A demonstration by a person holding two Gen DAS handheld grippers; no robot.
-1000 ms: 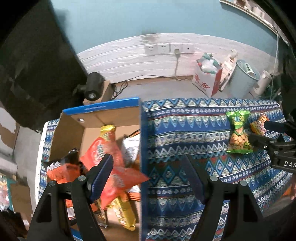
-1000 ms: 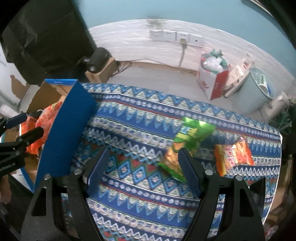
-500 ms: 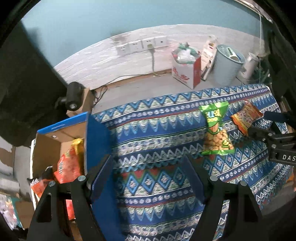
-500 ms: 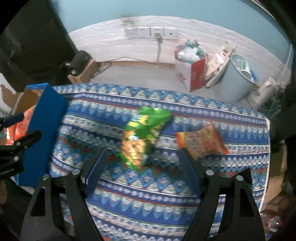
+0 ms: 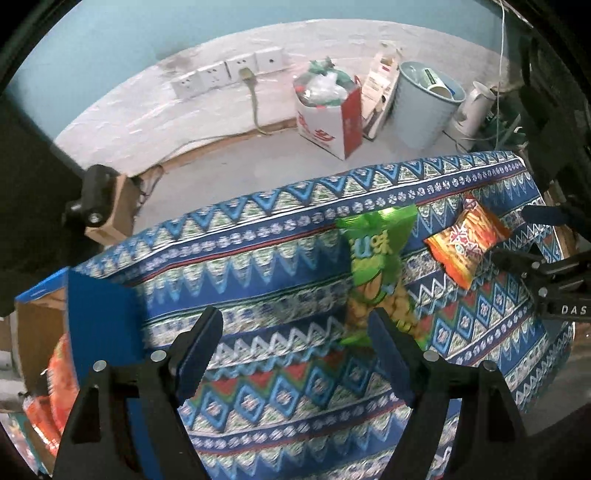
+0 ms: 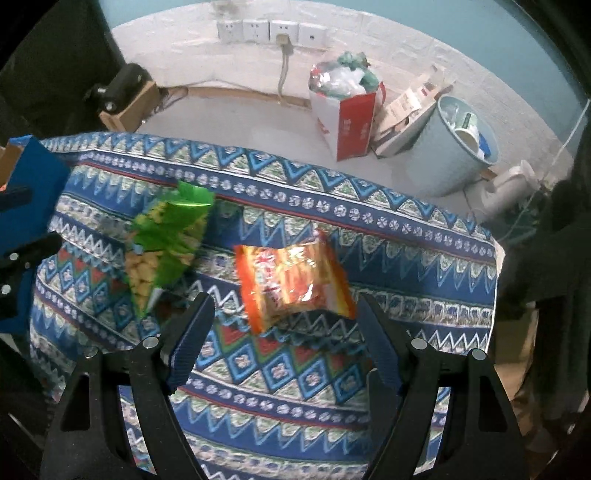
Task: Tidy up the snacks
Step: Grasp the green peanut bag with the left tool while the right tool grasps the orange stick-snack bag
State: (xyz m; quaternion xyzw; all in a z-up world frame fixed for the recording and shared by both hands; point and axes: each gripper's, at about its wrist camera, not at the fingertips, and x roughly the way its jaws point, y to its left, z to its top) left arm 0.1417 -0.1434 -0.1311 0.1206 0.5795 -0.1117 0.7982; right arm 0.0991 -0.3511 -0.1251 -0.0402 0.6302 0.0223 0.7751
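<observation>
Tablecloth-edge blue box [image 5: 103,325] with red snack packets [image 5: 61,373]

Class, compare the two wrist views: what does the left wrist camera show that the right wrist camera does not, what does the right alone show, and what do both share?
Only the left wrist view shows red snack packs inside the open cardboard box, and the right gripper, open beside the orange snack bag.

Only the right wrist view shows the orange bag lying just ahead of the right gripper's open fingers.

Both show the green snack bag, the patterned tablecloth, the wall sockets and the pale blue bin.
</observation>
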